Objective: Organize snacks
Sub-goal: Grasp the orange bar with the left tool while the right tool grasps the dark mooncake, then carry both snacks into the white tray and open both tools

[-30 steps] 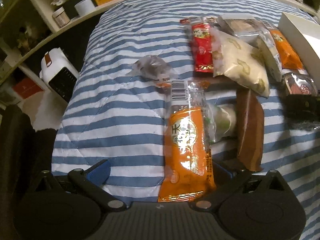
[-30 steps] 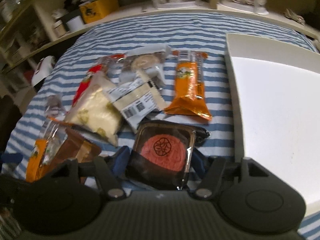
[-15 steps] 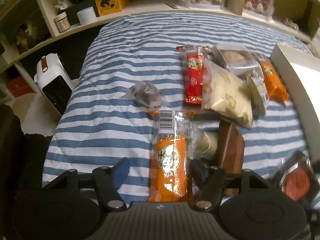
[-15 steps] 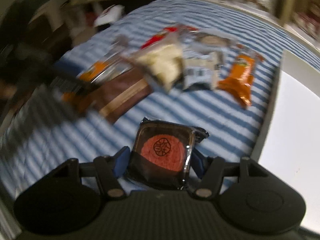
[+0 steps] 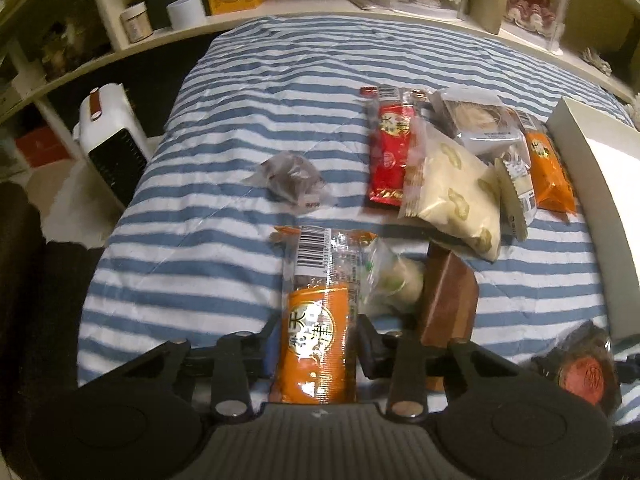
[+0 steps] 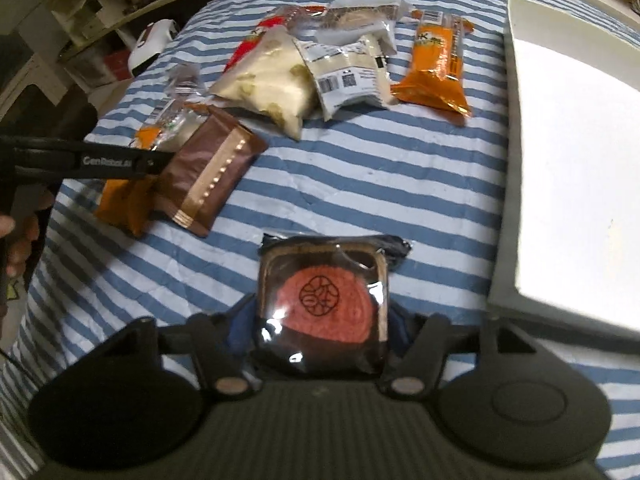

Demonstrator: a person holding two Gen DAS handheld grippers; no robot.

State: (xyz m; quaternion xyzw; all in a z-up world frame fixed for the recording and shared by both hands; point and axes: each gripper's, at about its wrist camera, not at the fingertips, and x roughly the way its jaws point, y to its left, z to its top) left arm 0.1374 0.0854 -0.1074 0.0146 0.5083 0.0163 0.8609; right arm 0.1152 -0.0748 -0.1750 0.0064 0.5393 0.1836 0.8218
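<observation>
Fingers on the left gripper (image 5: pixel 318 340) are closing on the orange snack pack (image 5: pixel 318 344), which sits between them with both pads against its sides; pack runs lengthwise toward 12 o'clock, barcode end far from the camera. Right gripper (image 6: pixel 322 336) is clamped on the black-tray red cake (image 6: pixel 324 304), a finger on each side, opening about mid-width. Everything lies on the striped quilt (image 5: pixel 240 128). In the left view: a clear-wrapped pale bun (image 5: pixel 396 280) touches the orange pack at 3 o'clock, a brown packet (image 5: pixel 448 300) just beyond that, tilted up on edge. At 12 o'clock, apart from the rest, a small crumpled clear wrapper with a dark piece inside (image 5: pixel 292 176). At 1 o'clock a pile: red sachet (image 5: pixel 390 152), cream pillow bag (image 5: pixel 456 196) overlapping its right edge, a white-labelled pack (image 5: pixel 484 120) behind, and a second orange pack (image 5: pixel 548 168) at the far right. White tray (image 5: pixel 592 168) runs along the 3 o'clock edge, near the second orange pack but not touching. In the right view the tray (image 6: pixel 576 132) fills 2 to 3 o'clock, the red cake close to its near corner. Left gripper's black arm enters that view at 9 o'clock over the brown packet (image 6: pixel 212 168); a person's hand (image 6: pixel 20 236) is partly visible behind it.
</observation>
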